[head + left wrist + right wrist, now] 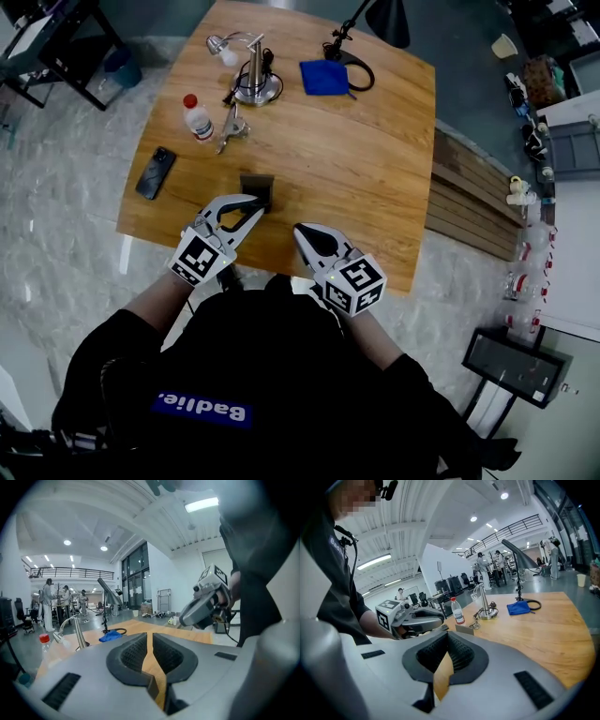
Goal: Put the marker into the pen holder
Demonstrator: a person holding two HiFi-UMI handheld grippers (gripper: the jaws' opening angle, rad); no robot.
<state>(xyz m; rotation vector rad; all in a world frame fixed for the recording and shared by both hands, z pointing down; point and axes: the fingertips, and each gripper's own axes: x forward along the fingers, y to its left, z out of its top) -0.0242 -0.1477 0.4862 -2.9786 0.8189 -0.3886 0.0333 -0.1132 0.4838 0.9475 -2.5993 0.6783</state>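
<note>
No marker could be picked out for certain in any view; the small metallic clutter beside the bottle was too small to identify. The pen holder, a dark square box, stood on the table near its front edge, just beyond the tip of the left gripper. That gripper's fingers were closed to a bare slit with nothing in it. The right gripper, over the table's front edge, had its fingers clenched as well, and empty. A phone, a metal stand and a blue cloth lay farther off. The likely trouble was that the left gripper sat so near the holder that a careless reach forward could tip it. Closed fingers would also shove a marker away rather than take it.
</note>
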